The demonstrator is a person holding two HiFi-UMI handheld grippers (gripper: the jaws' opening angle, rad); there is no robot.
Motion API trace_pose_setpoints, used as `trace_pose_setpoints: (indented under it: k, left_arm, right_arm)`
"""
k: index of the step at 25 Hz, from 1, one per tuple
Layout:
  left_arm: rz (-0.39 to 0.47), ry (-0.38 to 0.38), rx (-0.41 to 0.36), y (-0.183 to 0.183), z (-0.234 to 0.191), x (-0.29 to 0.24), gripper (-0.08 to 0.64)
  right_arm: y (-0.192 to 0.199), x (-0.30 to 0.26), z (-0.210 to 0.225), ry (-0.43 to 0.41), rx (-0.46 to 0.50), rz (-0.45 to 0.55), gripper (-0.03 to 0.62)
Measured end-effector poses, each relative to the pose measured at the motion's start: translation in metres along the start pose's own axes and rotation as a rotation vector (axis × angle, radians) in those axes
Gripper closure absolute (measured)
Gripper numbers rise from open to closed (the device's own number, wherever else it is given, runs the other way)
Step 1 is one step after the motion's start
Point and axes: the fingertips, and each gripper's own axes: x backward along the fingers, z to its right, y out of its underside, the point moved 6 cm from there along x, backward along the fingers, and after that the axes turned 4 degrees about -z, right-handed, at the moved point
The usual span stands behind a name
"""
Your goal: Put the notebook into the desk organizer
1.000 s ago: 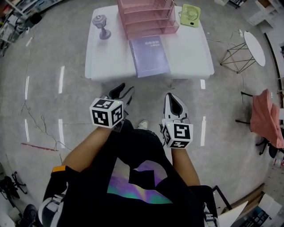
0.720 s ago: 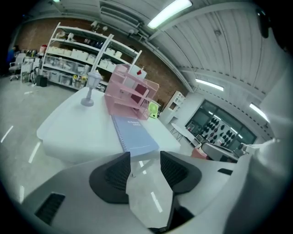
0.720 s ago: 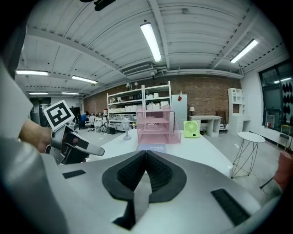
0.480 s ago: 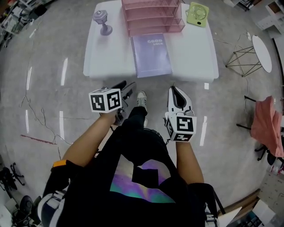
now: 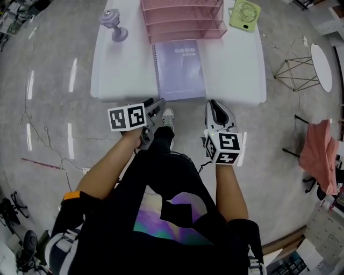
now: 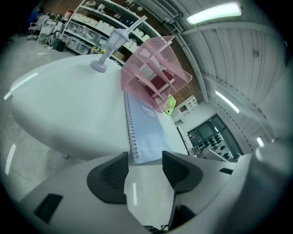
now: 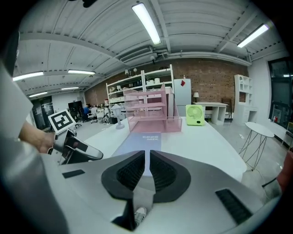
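A lilac spiral notebook (image 5: 180, 70) lies flat on the white table (image 5: 118, 70), its far end just in front of the pink tiered desk organizer (image 5: 183, 19). My left gripper (image 5: 156, 107) hovers at the table's front edge, short of the notebook's near left corner. Its jaws are opening with nothing between them, and the left gripper view shows the notebook (image 6: 146, 132) and the organizer (image 6: 153, 73) past my left gripper (image 6: 144, 157). My right gripper (image 5: 215, 107) is shut and empty, just off the front edge. Beyond my right gripper (image 7: 147, 157) lie the notebook (image 7: 139, 144) and the organizer (image 7: 151, 114).
A green desk fan (image 5: 244, 13) stands right of the organizer and a small lavender lamp (image 5: 113, 24) left of it. A wire-legged side table (image 5: 303, 64) and a chair draped in pink cloth (image 5: 317, 156) stand to the right. Cables trail on the floor at left.
The person has stepped closer to the table, bringing both grippers up to its front edge. The left jaws have spread wider. The right jaws stay together.
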Motion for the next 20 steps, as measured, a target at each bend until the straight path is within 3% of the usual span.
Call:
trace_pose_setpoints:
  k: [6,20]
  left_arm:
    - [-0.035,-0.011,0.069,-0.005,-0.009,-0.020,0.328]
    - [-0.073,0.025,0.227,-0.001,-0.017,-0.042,0.327]
  right_arm:
    - [-0.004,-0.042,0.020,-0.053,-0.014,-0.076,0.479]
    - [0.009,-0.088,0.032,-0.125,-0.034,-0.176,0.471]
